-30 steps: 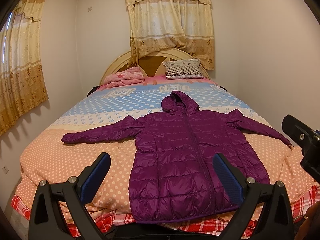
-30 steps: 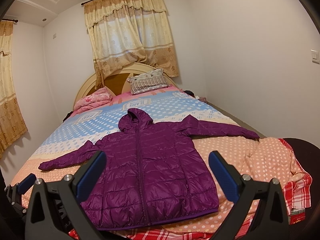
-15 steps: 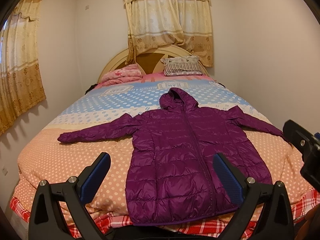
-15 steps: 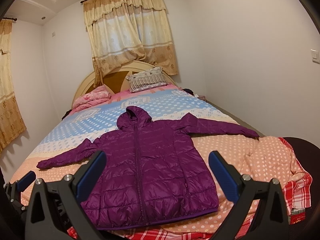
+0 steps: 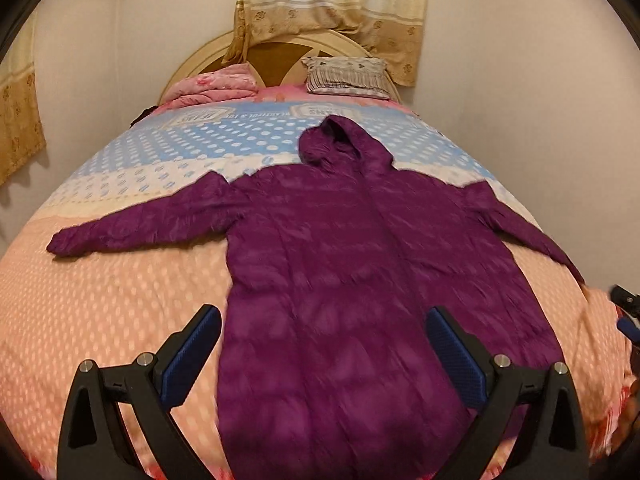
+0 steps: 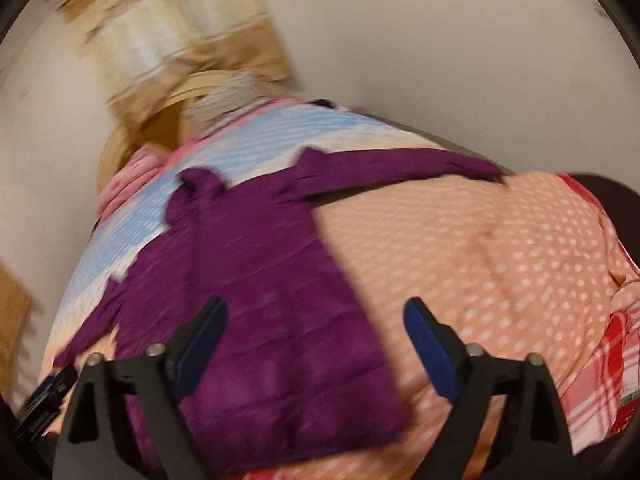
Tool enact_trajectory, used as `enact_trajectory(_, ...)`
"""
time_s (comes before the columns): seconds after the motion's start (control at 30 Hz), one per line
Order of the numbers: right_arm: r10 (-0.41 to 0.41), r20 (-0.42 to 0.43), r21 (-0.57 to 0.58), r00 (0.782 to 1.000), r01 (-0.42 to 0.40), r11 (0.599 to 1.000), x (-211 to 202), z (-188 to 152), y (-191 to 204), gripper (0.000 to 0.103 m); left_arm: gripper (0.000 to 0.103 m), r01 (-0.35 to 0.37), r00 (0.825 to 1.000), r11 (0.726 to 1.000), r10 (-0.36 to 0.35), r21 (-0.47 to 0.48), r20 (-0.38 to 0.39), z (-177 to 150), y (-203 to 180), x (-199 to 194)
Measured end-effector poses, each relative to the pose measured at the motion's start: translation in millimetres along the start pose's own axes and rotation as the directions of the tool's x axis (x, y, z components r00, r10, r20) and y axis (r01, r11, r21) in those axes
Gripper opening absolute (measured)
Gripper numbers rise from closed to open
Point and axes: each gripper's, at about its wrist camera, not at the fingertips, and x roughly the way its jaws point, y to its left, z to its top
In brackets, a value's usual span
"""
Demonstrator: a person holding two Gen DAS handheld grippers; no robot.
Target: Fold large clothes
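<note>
The bed is taking up nearly the whole room, and its dotted quilt is giving a broad, soft surface on which a big garment can lie flat; that is probably why the folding is being done here. Against the headboard, well apart from the work, a striped pillow and a bundle of pink bedding are sitting out of the way.

The purple hooded jacket is lying front-up across the near half of the bed, hood toward the headboard, zip closed down the middle, hem at the foot edge. Both sleeves are stretching out sideways, the one on the left of the left wrist view reaching over the peach dots, the other running toward the far side. Spread like this, every edge is lying exposed for a first fold; no fold looks started.

The left claw is hanging over the lower body of the jacket with its jaws wide apart and nothing held. The right claw is aiming at the hem corner on that side; its jaws are closing but wide, with jacket fabric showing beyond the gap and no pad visibly pressing on it. That view is blurred.
</note>
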Motion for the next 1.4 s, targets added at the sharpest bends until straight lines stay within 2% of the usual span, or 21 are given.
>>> enact_trajectory(0.07, -0.004, -0.024, 0.105, 1.000, 0.007, 0.994, 16.3, 25.1, -36.6, 0.090, 0.102, -0.023, 1.000, 1.000, 0.023, -0.008, 0.006, 18.8, 12.8, 17.7)
enact_trajectory(0.1, -0.001, -0.030, 0.202, 1.000, 0.007, 0.979, 27.6, 42.6, -65.6, 0.090, 0.102, -0.037, 0.999, 0.999, 0.037, -0.013, 0.014, 29.4, 19.8, 28.8)
enact_trajectory(0.17, -0.005, -0.041, 0.322, 0.999, 0.018, 0.947, 43.0, 64.7, -102.6, 0.090, 0.102, -0.064, 0.997, 0.998, 0.065, -0.026, 0.038, 47.3, 32.0, 51.8)
enact_trajectory(0.2, -0.010, -0.044, 0.405, 0.999, 0.027, 0.914, 55.3, 79.8, -129.8, 0.089, 0.102, -0.073, 0.996, 0.997, 0.075, -0.032, 0.045, 53.3, 37.1, 62.2)
enact_trajectory(0.27, -0.030, -0.048, 0.499, 0.998, 0.050, 0.865, 73.5, 98.4, -161.6, 0.088, 0.102, -0.085, 0.995, 0.995, 0.088, -0.049, 0.055, 63.9, 46.8, 86.9)
enact_trajectory(0.33, -0.051, -0.084, 0.529, 0.995, 0.088, 0.844, 99.9, 116.7, -182.0, 0.081, 0.102, -0.101, 0.994, 0.993, 0.103, -0.068, 0.037, 72.0, 54.1, 114.9)
enact_trajectory(0.47, -0.109, -0.157, 0.565, 0.982, 0.180, 0.805, 155.4, 140.6, -196.0, 0.081, 0.102, -0.163, 0.986, 0.982, 0.164, -0.092, 0.003, 74.3, 62.9, 166.9)
enact_trajectory(0.57, -0.147, -0.215, 0.579, 0.966, 0.247, 0.777, 195.8, 146.0, -202.2, 0.081, 0.102, -0.207, 0.978, 0.974, 0.207, -0.090, -0.016, 67.2, 63.7, 193.6)
enact_trajectory(0.63, -0.190, -0.250, 0.580, 0.950, 0.303, 0.756, 220.0, 148.9, -202.4, 0.081, 0.102, -0.211, 0.977, 0.974, 0.208, -0.088, -0.038, 58.8, 63.2, 206.0)
enact_trajectory(0.7, -0.265, -0.230, 0.576, 0.936, 0.351, 0.739, 227.4, 152.9, -204.1, 0.081, 0.102, -0.220, 0.974, 0.972, 0.215, -0.080, -0.066, 51.3, 65.6, 218.1)
enact_trajectory(0.8, -0.295, -0.214, 0.591, 0.931, 0.364, 0.720, 235.1, 156.7, -210.7, 0.080, 0.102, -0.215, 0.970, 0.972, 0.202, -0.094, -0.136, 44.9, 70.5, 232.6)
enact_trajectory(0.87, -0.337, -0.213, 0.566, 0.917, 0.397, 0.722, 237.7, 158.9, -210.0, 0.066, 0.102, -0.214, 0.966, 0.970, 0.192, -0.116, -0.173, 41.5, 73.8, 239.4)
enact_trajectory(0.93, -0.374, -0.212, 0.524, 0.903, 0.428, 0.736, 241.6, 161.3, -210.8, 0.025, 0.102, -0.200, 0.965, 0.970, 0.171, -0.136, -0.198, 38.5, 77.5, 244.8)
enact_trajectory(0.97, -0.370, -0.200, 0.505, 0.907, 0.419, 0.755, 240.9, 162.3, -211.9, 0.017, 0.102, -0.200, 0.965, 0.970, 0.171, -0.135, -0.197, 38.5, 77.6, 245.0)
enact_trajectory(1.03, -0.366, -0.182, 0.483, 0.913, 0.407, 0.775, 235.7, 164.3, -211.5, 0.010, 0.102, -0.204, 0.964, 0.971, 0.177, -0.126, -0.196, 38.1, 75.9, 245.6)
enact_trajectory(1.07, -0.371, -0.161, 0.471, 0.914, 0.402, 0.785, 233.6, 167.4, -208.2, 0.010, 0.102, -0.204, 0.964, 0.971, 0.177, -0.124, -0.197, 38.3, 75.2, 245.2)
enact_trajectory(1.13, -0.392, -0.093, 0.424, 0.915, 0.393, 0.816, 219.5, 178.4, -194.4, 0.009, 0.102, -0.200, 0.965, 0.972, 0.173, -0.126, -0.198, 36.2, 74.5, 242.7)
enact_trajectory(1.2, -0.407, -0.003, 0.330, 0.914, 0.385, 0.862, 201.0, 195.9, -166.3, 0.009, 0.102, -0.186, 0.968, 0.974, 0.159, -0.132, -0.193, 36.1, 74.4, 239.1)
enact_trajectory(1.3, -0.353, 0.122, 0.170, 0.927, 0.331, 0.928, 170.0, 219.3, -103.4, 0.009, 0.102, -0.177, 0.973, 0.973, 0.150, -0.150, -0.175, 37.6, 75.5, 226.0)
enact_trajectory(1.4, -0.237, 0.223, -0.006, 0.946, 0.245, 0.970, 137.5, 230.2, -23.1, 0.009, 0.102, -0.141, 0.983, 0.976, 0.118, -0.167, -0.140, 38.5, 75.3, 204.9)
